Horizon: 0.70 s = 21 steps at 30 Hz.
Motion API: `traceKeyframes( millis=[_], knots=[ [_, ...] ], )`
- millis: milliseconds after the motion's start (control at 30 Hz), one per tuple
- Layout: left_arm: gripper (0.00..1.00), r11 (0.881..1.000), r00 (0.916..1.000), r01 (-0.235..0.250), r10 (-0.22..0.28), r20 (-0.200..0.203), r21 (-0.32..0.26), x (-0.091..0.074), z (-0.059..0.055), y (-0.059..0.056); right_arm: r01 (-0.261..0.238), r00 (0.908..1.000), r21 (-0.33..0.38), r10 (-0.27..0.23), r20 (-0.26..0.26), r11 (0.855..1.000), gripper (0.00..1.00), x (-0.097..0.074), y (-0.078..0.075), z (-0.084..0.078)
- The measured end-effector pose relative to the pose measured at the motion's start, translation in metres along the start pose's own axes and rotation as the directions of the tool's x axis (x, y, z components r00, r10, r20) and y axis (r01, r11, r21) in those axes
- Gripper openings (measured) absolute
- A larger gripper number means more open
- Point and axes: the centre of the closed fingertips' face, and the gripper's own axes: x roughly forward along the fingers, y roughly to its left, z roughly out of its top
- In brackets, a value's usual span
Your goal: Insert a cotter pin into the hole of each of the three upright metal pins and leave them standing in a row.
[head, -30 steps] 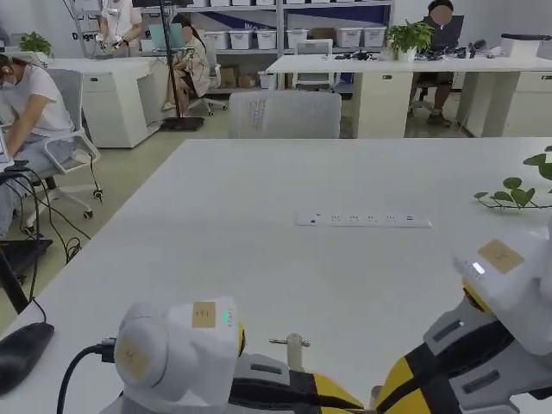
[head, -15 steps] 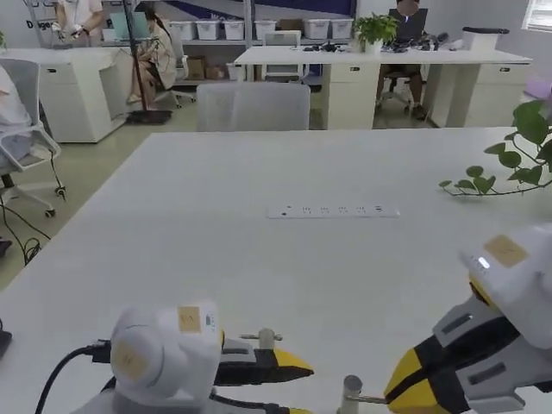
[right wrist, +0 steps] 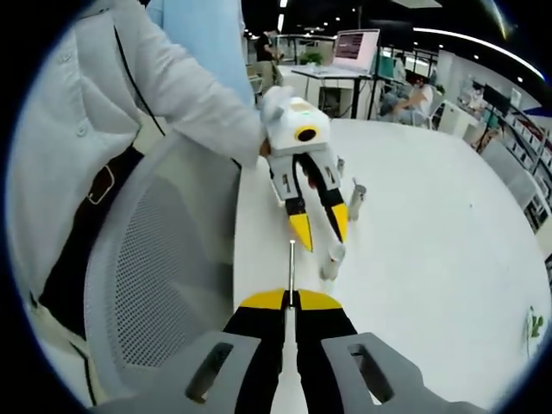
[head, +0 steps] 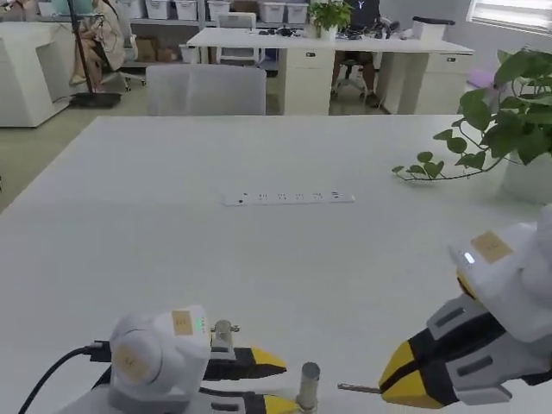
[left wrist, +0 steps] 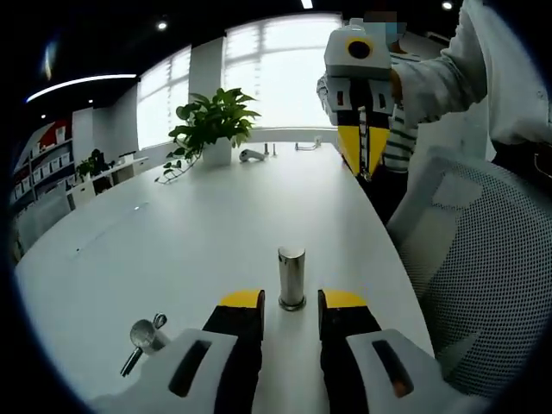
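Since half a second ago the left gripper (head: 285,382) is sitting closer in on the front metal pin (head: 308,384), and the tip of the cotter pin (head: 358,389) is now standing a little clear of that pin instead of right up against it. The headset camera has also swung, so the whole table (head: 276,259) is lying differently in the head view. The left gripper's 2 jaws are standing apart and gripping nothing; in the left gripper view the front metal pin is standing upright between the yellow tips, with a gap showing on either side. The right gripper (head: 386,388) is reaching in from the right with its jaws pressed together on the cotter pin, which is sticking straight out ahead of the tips and pointing at the upper part of the front metal pin, stopping short of it. A second metal pin (head: 224,333) is standing upright just behind the left gripper's body, with a fitted cotter pin (left wrist: 159,322) crossing through its top. Farther across the table a white power strip (head: 289,198) is lying flat, and a potted plant (head: 509,112) is trailing its leaves near the right edge. In the right gripper view a grey mesh chair (right wrist: 147,259) is standing just beside the table's near edge.
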Motion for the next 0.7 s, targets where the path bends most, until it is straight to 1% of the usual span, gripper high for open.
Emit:
traceKeyframes(
  millis=[67, 133, 167, 267, 300, 333, 367, 500, 600, 700],
  knots=[
    [0.23, 1.0, 0.9997, 0.022, -0.022, -0.008, 0.021, 0.007, -0.004, 0.001, 0.0, 1.0, 0.011, 0.0, -0.007, 1.0, 0.04, -0.001, 0.002, -0.003],
    [0.23, 0.999, 0.9994, 0.032, -0.032, -0.017, 0.04, 0.012, -0.008, 0.001, 0.002, 0.9999, 0.022, -0.001, -0.01, 1.0, 0.04, -0.002, 0.003, -0.005],
    [0.22, 0.998, 0.9988, 0.047, -0.046, -0.013, 0.045, 0.015, -0.008, 0.0, 0.004, 0.9999, 0.027, -0.003, -0.013, 1.0, 0.04, -0.002, 0.004, -0.007],
    [0.21, 0.995, 0.9976, 0.068, -0.068, -0.014, 0.069, 0.021, -0.01, 0.001, 0.001, 0.9998, 0.038, 0.0, -0.018, 0.999, 0.04, -0.002, 0.005, -0.01],
    [0.2, 0.994, 0.9973, 0.072, -0.071, -0.018, 0.081, 0.023, -0.012, 0.001, 0.001, 0.9998, 0.04, 0.0, -0.02, 0.999, 0.04, -0.002, 0.005, -0.011],
    [0.19, 0.993, 0.9972, 0.074, -0.074, -0.012, 0.089, 0.024, -0.011, 0.001, -0.001, 0.9997, 0.045, 0.002, -0.023, 0.999, 0.04, -0.002, 0.005, -0.012],
    [0.18, 0.993, 0.9968, 0.08, -0.079, -0.012, 0.088, 0.026, -0.01, 0.001, -0.001, 0.9997, 0.05, 0.002, -0.024, 0.999, 0.04, -0.001, 0.005, -0.013],
    [0.18, 0.992, 0.9967, 0.082, -0.081, -0.01, 0.096, 0.032, -0.01, 0.0, 0.0, 0.9994, 0.067, 0.002, -0.035, 0.998, 0.04, 0.003, 0.002, -0.015],
    [0.17, 0.993, 0.9976, 0.07, -0.07, -0.004, 0.099, 0.034, -0.009, 0.001, 0.005, 0.9993, 0.078, -0.002, -0.038, 0.997, 0.04, 0.007, 0.001, -0.015],
    [0.13, 0.993, 0.9977, 0.068, -0.068, -0.003, 0.096, 0.035, -0.008, -0.002, 0.01, 0.9992, 0.087, -0.007, -0.039, 0.996, 0.04, 0.01, -0.001, -0.014]
  ],
)
